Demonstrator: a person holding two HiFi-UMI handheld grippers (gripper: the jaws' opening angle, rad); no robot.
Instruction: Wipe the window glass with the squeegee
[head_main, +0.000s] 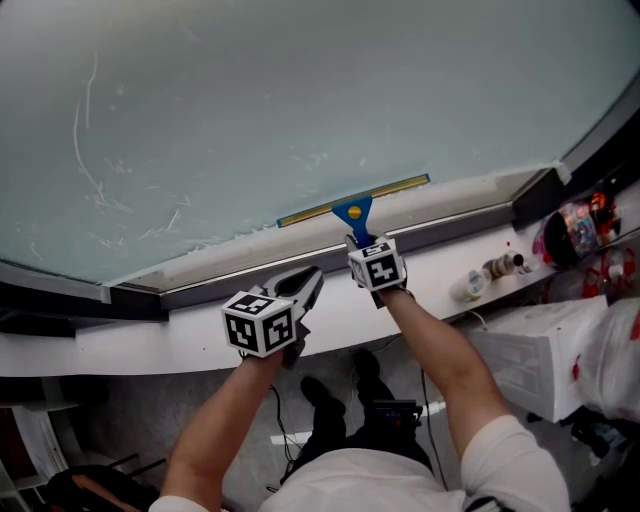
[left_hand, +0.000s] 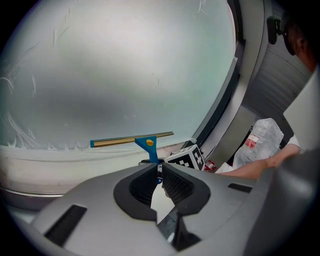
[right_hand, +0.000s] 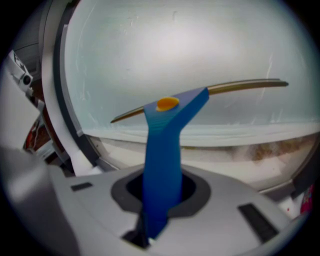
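The large frosted, pale grey-green window glass (head_main: 300, 110) shows white streaks of residue toward its left side. Below it runs a white window sill (head_main: 190, 335). The squeegee (head_main: 353, 207) has a long brass-coloured blade bar, a blue plastic handle and an orange round stud at the neck. Its blade lies against the bottom edge of the glass, just above the sill. The right gripper (head_main: 358, 242) is clenched on the blue handle. The left gripper (head_main: 305, 287) hovers over the sill beside it, jaws together and empty.
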